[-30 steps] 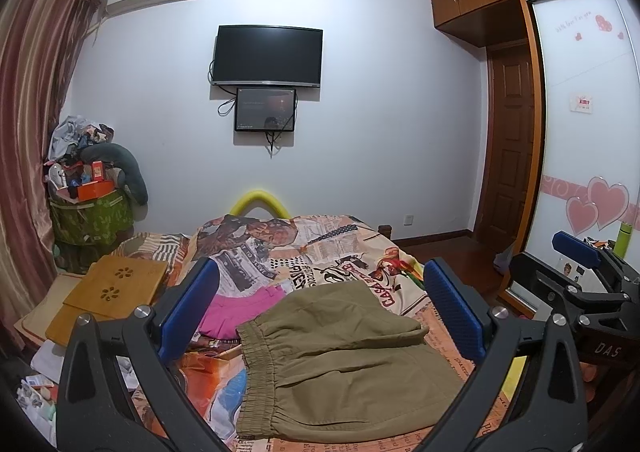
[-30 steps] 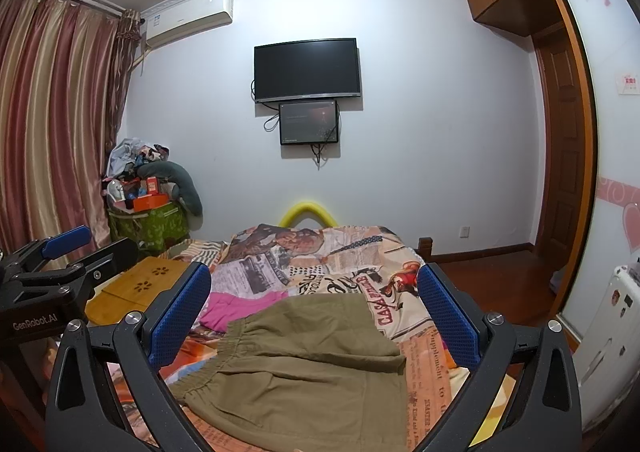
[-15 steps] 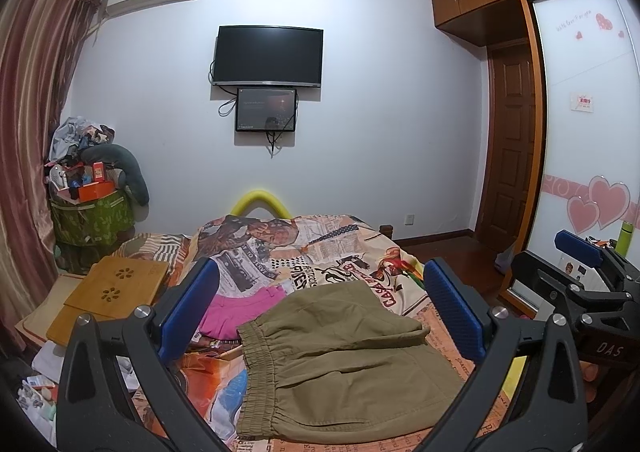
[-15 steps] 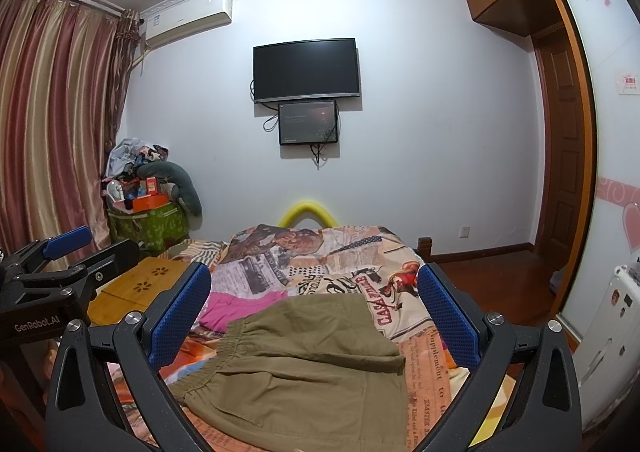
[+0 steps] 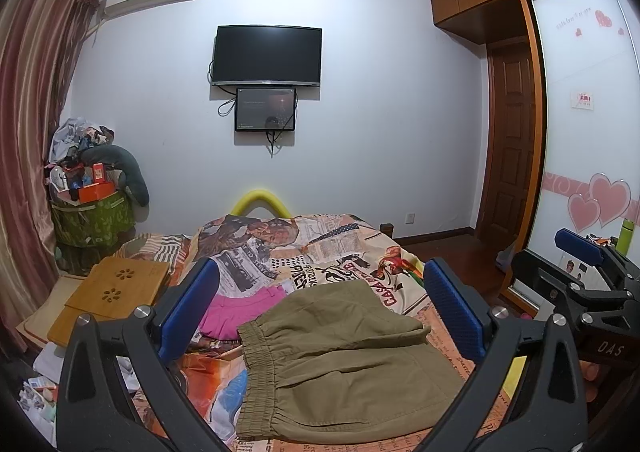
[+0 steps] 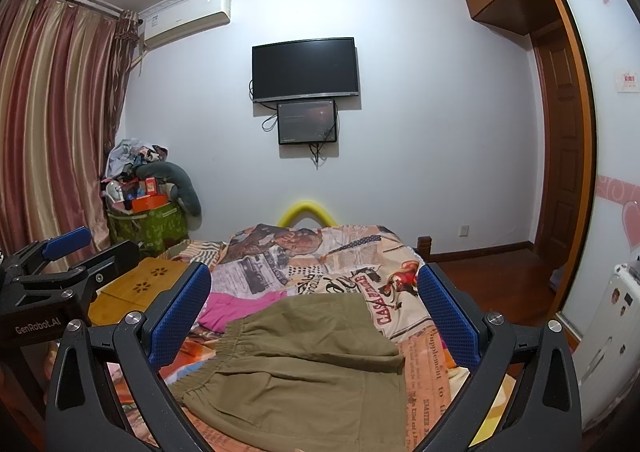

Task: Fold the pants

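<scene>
Olive-green pants (image 5: 340,364) lie on the bed, folded over, elastic waistband to the left; they also show in the right wrist view (image 6: 304,368). My left gripper (image 5: 320,312) is open and empty, held above the near part of the pants. My right gripper (image 6: 316,308) is open and empty, likewise above the pants. Each gripper shows in the other's view: the right gripper (image 5: 580,276) at the right edge, the left gripper (image 6: 52,272) at the left edge.
A newspaper-print bedspread (image 5: 320,252) covers the bed. A pink garment (image 5: 236,308) lies left of the pants. A wooden lap tray (image 5: 116,292) sits at the bed's left. A cluttered green bin (image 5: 92,216) stands by the curtain. A wardrobe (image 5: 580,132) is at right.
</scene>
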A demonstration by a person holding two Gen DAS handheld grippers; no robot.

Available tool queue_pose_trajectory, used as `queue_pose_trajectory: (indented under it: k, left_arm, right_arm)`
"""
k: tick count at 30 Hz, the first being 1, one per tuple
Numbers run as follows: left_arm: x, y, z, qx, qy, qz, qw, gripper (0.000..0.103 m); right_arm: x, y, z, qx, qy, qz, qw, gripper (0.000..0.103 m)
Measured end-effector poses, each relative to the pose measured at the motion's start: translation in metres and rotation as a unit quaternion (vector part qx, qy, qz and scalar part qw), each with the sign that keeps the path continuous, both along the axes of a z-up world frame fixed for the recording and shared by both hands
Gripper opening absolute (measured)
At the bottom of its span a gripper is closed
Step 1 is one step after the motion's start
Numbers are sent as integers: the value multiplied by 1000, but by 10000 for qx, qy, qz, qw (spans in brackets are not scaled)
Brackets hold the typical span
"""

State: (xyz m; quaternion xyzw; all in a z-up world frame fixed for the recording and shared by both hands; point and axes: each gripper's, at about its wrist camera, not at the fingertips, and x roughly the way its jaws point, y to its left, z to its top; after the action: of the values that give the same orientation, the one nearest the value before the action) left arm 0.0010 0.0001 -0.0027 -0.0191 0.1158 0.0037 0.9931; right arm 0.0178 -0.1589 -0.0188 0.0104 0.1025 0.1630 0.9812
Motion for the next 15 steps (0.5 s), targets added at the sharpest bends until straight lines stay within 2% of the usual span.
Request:
queue_pose_trajectory:
  k: [15]
  left_arm:
    - [0,-2,1,27,0,2,10000,103]
  right_arm:
    - [2,-3,-2,17,36,-7,10000,103]
